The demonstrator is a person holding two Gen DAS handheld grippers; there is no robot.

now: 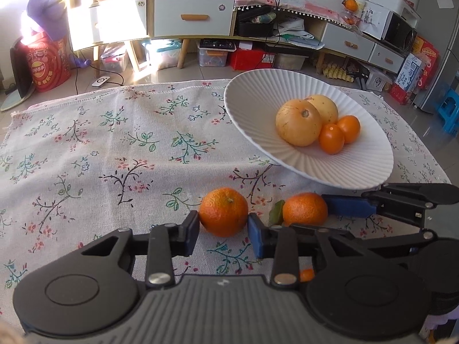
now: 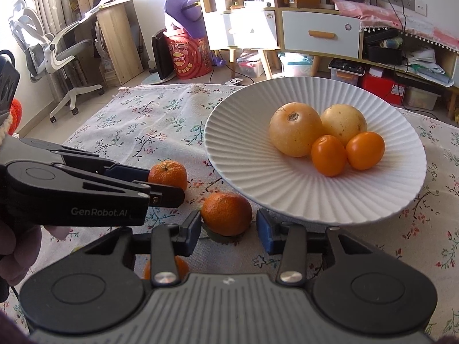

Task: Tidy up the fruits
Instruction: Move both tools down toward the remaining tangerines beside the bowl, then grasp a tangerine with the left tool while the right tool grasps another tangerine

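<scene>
A white ribbed plate (image 1: pixel 252 100) (image 2: pixel 238 132) on the floral cloth holds two pale yellow round fruits (image 1: pixel 298 126) (image 2: pixel 295 133) and two small orange fruits (image 1: pixel 331 138) (image 2: pixel 328 155). Two mandarins lie on the cloth in front of it. My left gripper (image 1: pixel 223 229) is open around the left mandarin (image 1: pixel 223 211) (image 2: pixel 168 174), its pads close on both sides. My right gripper (image 2: pixel 228 229) is open around the leafed mandarin (image 2: pixel 226 213) (image 1: pixel 305 208), left pad near it, right pad apart. Another orange fruit (image 2: pixel 180 266) (image 1: pixel 306 275) shows partly under the grippers.
The floral tablecloth (image 1: pixel 114 149) (image 2: pixel 149 120) covers the table. Beyond its far edge stand cabinets with drawers (image 1: pixel 193 17), storage boxes, a red drum (image 2: pixel 190 54) and an office chair (image 2: pixel 54 51). The two grippers sit side by side, close together.
</scene>
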